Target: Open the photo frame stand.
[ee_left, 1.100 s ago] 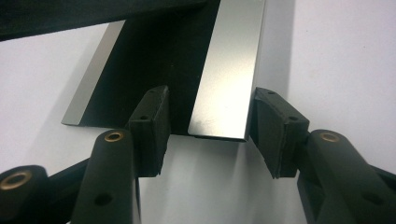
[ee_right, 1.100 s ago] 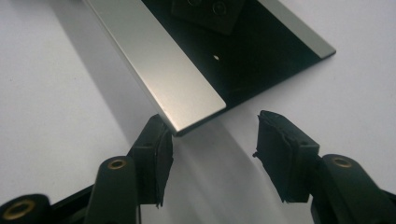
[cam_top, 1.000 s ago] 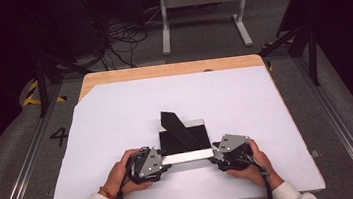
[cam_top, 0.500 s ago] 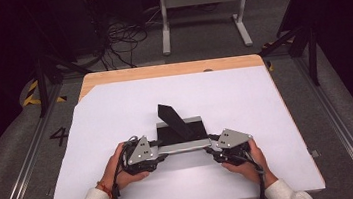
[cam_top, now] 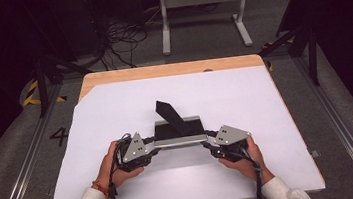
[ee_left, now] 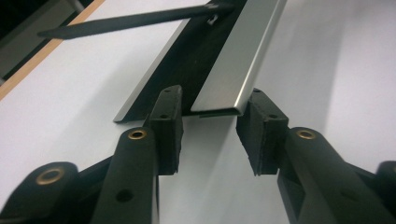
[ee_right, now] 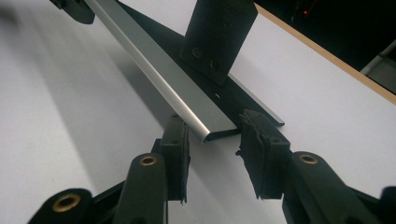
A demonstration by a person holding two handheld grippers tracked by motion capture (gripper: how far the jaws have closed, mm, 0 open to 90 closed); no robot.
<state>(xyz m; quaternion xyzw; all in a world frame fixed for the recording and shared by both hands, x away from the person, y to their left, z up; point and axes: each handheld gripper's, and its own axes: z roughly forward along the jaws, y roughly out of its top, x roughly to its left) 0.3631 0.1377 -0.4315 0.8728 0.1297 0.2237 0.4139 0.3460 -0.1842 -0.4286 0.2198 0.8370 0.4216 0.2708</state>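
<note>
A flat black panel with silver rims (cam_top: 181, 140) lies on the white sheet, and a black prop leg (cam_top: 170, 114) rises from its back. My left gripper (cam_top: 154, 147) is at the left end of the near silver rim (ee_left: 233, 60). Its jaws have just been closing; the rim's end sits between the pads (ee_left: 169, 126), with a sliver of gap on one side. My right gripper (cam_top: 209, 144) is at the other end of the same rim (ee_right: 159, 70). Its jaws have also been closing, and they flank the rim's corner closely. The near rim looks raised off the sheet.
The white sheet (cam_top: 267, 119) covers a wooden table (cam_top: 161, 71) whose far edge shows bare. On the floor beyond are cables (cam_top: 122, 40) and a grey stand (cam_top: 201, 6). Metal rails run along both sides of the table.
Both grippers and the near silver rim have shifted away from the person and slightly up. The panel looks shorter front to back. Both pairs of jaws stand closer around the rim's ends.
</note>
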